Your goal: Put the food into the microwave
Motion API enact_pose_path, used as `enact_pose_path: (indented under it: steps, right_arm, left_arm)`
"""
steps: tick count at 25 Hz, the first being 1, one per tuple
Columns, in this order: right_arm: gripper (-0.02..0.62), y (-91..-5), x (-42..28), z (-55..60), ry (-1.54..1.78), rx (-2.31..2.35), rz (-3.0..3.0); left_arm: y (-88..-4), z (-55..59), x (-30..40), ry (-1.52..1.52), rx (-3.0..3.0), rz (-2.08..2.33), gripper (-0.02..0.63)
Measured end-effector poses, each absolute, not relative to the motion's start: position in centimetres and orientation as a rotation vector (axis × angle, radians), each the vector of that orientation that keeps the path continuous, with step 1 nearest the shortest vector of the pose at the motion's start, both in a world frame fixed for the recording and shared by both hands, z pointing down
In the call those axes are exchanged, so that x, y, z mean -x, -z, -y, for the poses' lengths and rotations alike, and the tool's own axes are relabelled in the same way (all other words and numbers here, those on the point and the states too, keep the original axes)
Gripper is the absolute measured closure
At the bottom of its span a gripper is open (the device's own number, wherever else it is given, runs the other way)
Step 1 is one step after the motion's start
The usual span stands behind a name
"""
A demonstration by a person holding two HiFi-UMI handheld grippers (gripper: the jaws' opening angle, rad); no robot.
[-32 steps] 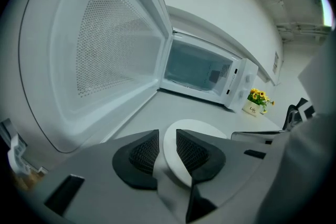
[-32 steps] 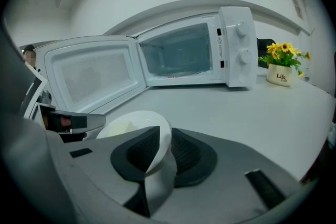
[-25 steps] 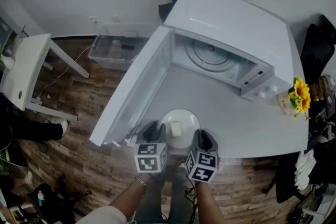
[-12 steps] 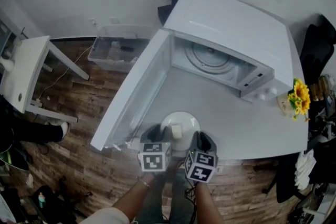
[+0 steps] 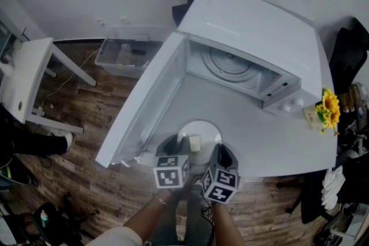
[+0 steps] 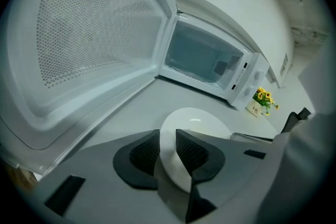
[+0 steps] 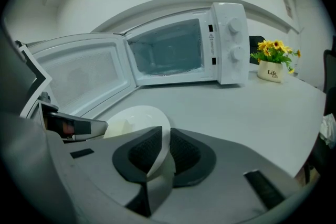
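- The white plate [image 5: 200, 124] sits on the desk [image 5: 277, 135] close to its near edge, with a pale block of food [image 5: 194, 143] on it, in front of the microwave [image 5: 253, 26], whose door [image 5: 147, 101] stands wide open
- The left tool [image 6: 167, 147] has its jaws nearly together on the plate's near-left rim; the pads look pressed against it
- The right tool [image 7: 164, 152] has just been closing its jaws and now pinches the near-right rim between them
- The step in hand seems to be lifting the plate two-handed. I'd raise both sides together and keep it level so the loose food does not slide
- The lift only needs to clear the sill. Then I'd carry the plate straight in past the door's inner face and set it centred on the glass turntable [image 5: 230, 63]
- Against a second ago, the left tool has edged in closer to the plate and the right jaws have narrowed; the plate has barely shifted and is not yet lifted
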State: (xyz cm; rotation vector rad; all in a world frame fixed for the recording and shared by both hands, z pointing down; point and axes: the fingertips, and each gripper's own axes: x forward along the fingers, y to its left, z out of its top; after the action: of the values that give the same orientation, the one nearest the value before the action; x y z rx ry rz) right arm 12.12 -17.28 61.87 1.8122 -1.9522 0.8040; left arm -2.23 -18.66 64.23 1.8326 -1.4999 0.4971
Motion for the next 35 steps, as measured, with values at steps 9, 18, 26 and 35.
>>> enact_pose_path:
  steps: [9, 18, 26, 35]
  right_arm:
    - [0.551, -58.0, -13.9, 20.5, -0.709, -1.866, 1.991]
    - [0.551, -53.4, -15.7, 24.1, -0.647, -1.949, 2.015]
    - [0.551, -51.0, -16.5, 27.3, -0.621, -1.992, 2.038]
    - [0.551, -50.5, -17.4, 30.7, -0.603, -2.017, 2.051]
  left_arm:
    - [-61.0, 21.6, 0.6, -0.426, -1.883, 1.511, 0.496]
    - [-55.9, 26.0, -1.2, -0.363, -1.971, 1.518, 0.496]
    - [-53.3, 29.5, -2.1, -0.343, -2.021, 1.522, 0.497]
    - [-52.5, 33.2, -3.0, -0.331, -2.051, 1.533, 0.496]
